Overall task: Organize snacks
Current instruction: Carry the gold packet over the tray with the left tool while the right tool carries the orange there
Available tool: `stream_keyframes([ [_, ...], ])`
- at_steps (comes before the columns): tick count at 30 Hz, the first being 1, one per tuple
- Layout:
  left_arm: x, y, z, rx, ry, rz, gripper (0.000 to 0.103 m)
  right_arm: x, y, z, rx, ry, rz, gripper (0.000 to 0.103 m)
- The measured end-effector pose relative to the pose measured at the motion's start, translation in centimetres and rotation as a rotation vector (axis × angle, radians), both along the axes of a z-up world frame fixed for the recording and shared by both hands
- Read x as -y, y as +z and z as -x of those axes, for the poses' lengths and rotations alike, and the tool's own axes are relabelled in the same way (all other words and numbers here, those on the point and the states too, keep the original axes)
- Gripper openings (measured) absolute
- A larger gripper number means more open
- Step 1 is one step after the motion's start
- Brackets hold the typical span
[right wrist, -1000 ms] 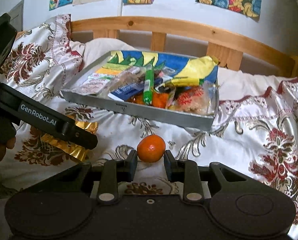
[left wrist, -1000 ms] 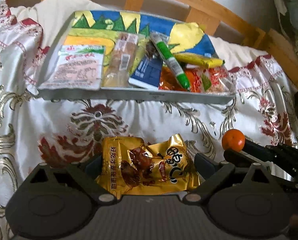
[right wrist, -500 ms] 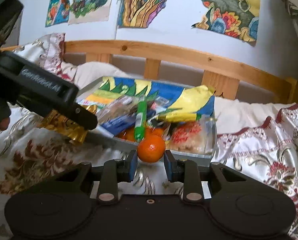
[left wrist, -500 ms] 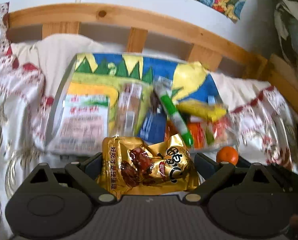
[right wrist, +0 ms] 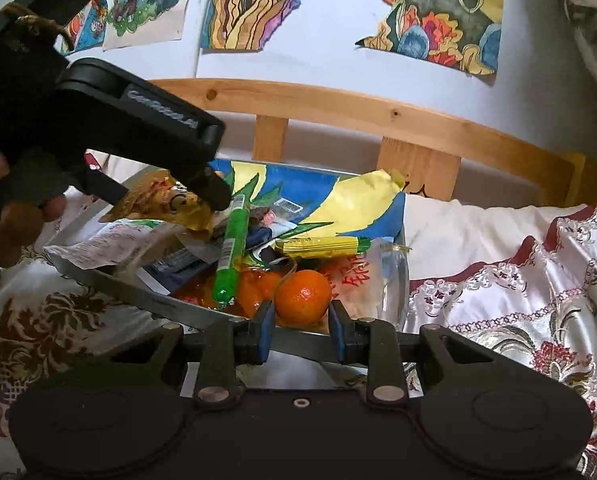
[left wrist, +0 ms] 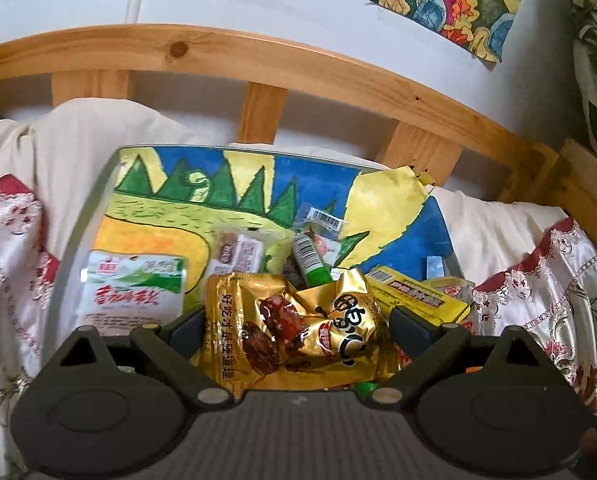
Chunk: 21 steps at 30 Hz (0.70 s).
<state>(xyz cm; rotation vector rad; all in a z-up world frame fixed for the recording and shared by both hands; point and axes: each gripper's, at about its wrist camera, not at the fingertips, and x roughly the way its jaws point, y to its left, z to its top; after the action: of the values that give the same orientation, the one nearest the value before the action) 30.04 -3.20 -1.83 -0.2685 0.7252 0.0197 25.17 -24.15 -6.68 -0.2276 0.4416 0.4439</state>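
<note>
Reading "GenRobot.AI", left hand-held gripper [right wrist: 170,200], gold packet [left wrist: 298,324]

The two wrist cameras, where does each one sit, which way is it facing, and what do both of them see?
Left wrist: sits on the left gripper, faces the headboard over the tray; its own fingers clamp a gold snack packet.
Right wrist: sits on the right gripper, faces the same tray from its near right corner; its fingers pinch an orange, and the left gripper and a hand show.
Shared: tray, gold packet, green tube, headboard.
</note>
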Motion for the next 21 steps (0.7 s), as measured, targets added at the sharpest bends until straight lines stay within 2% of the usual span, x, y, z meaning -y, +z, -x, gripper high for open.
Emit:
stream_keyframes([
  [5, 0.6, 0.0, -1.2, 0.004, 0.005, 0.004, 0.097, -0.4, -0.3, -1.1, 0.000, 0.011, 0.012, 0.031],
  [13, 2.2, 0.4, -3.4, 0.014, -0.013, -0.030, 0.098, -0.7, -0.3, -2.6, 0.005, 0.019, -0.007, 0.031],
  [21, 2.7, -0.8, -6.1, -0.028, 0.009, -0.023, 0.098, -0.9, -0.4, -4.1, -0.001, 0.016, -0.014, 0.032],
])
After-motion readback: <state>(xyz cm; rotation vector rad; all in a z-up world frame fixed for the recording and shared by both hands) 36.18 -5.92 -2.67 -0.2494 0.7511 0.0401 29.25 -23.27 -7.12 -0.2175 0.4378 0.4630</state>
